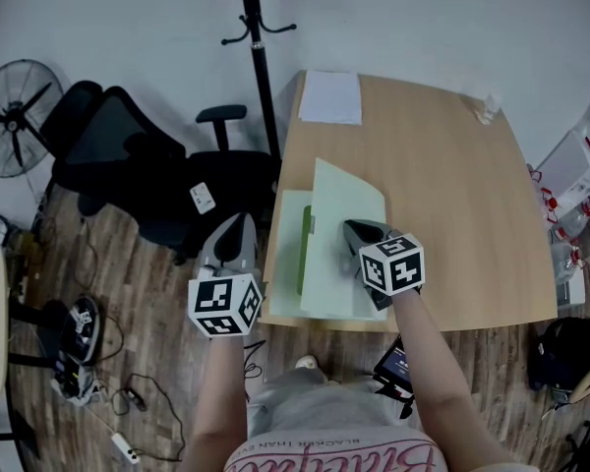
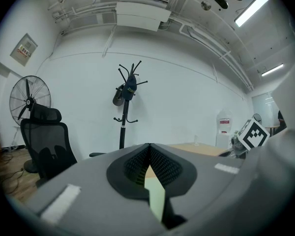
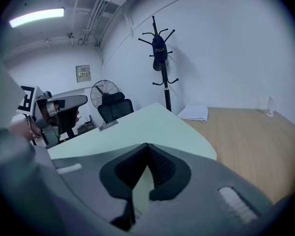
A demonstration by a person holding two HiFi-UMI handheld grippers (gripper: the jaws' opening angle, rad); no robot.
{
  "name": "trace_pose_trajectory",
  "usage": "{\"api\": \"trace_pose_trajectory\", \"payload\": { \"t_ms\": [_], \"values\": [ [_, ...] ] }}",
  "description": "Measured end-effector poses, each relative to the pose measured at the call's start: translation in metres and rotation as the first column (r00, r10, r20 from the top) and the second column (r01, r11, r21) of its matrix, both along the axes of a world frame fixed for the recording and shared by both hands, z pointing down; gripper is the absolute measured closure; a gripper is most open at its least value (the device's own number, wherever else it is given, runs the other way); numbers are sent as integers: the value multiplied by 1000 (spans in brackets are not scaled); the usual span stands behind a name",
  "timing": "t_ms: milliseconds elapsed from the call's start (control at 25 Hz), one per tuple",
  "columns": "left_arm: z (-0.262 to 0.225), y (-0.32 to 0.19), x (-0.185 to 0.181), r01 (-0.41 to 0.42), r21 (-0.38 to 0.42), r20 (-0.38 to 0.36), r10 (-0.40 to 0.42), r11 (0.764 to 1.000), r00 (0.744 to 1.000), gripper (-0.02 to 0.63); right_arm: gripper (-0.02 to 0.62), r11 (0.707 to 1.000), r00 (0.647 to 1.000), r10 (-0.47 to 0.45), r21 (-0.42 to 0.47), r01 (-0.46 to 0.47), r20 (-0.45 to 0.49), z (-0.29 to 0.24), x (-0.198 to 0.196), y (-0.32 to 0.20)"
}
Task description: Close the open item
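Observation:
A pale green folder lies open at the near left of the wooden table (image 1: 452, 214). Its base (image 1: 283, 264) is flat, with a dark green strip (image 1: 305, 249) along it. Its cover (image 1: 339, 214) stands tilted above the base. My right gripper (image 1: 352, 227) is shut and sits over the cover's right part. In the right gripper view the cover (image 3: 152, 127) spreads out just under the right gripper (image 3: 147, 145); I cannot tell whether they touch. My left gripper (image 1: 240, 220) is shut and empty, just left of the folder. Through the hollow of the left gripper (image 2: 150, 146) a sliver of green folder (image 2: 157, 195) shows.
White sheets of paper (image 1: 330, 97) lie at the table's far left corner and a small clear bottle (image 1: 485, 109) at the far right. A black office chair (image 1: 128, 165), a coat stand (image 1: 261, 57) and a fan (image 1: 15, 116) stand left of the table.

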State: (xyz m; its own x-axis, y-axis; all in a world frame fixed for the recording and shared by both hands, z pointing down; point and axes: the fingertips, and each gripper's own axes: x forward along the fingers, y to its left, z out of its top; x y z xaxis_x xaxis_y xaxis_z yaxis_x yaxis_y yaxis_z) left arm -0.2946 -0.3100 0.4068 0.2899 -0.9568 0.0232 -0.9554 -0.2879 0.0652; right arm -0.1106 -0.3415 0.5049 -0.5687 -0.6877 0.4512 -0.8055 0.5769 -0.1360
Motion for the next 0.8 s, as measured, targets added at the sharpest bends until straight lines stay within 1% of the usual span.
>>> {"api": "trace_pose_trajectory", "payload": {
  "t_ms": [120, 240, 400, 480, 640, 800],
  "values": [
    [1, 2, -1, -1, -2, 2, 1, 1000, 1000, 589, 594, 1000, 1000, -3, 7, 3, -13, -1, -6, -1],
    [3, 4, -3, -5, -3, 10, 5, 1000, 1000, 589, 594, 999, 999, -26, 18, 27, -28, -2, -16, 0],
    [4, 5, -6, -4, -5, 12, 4, 1000, 1000, 589, 592, 993, 991, -105, 40, 109, -88, -6, -33, 3],
    [3, 6, -7, -3, -2, 12, 3, 1000, 1000, 589, 592, 985, 977, -160, 48, 168, -142, -7, -42, 6],
    [2, 6, -9, 3, 1, 11, -3, 1000, 1000, 589, 592, 958, 932, -264, 49, 284, -247, -5, -58, 10],
    [2, 7, -12, 11, 0, 11, -11, 1000, 1000, 589, 592, 934, 897, -334, 24, 356, -291, -2, -70, 13]
  ]
}}
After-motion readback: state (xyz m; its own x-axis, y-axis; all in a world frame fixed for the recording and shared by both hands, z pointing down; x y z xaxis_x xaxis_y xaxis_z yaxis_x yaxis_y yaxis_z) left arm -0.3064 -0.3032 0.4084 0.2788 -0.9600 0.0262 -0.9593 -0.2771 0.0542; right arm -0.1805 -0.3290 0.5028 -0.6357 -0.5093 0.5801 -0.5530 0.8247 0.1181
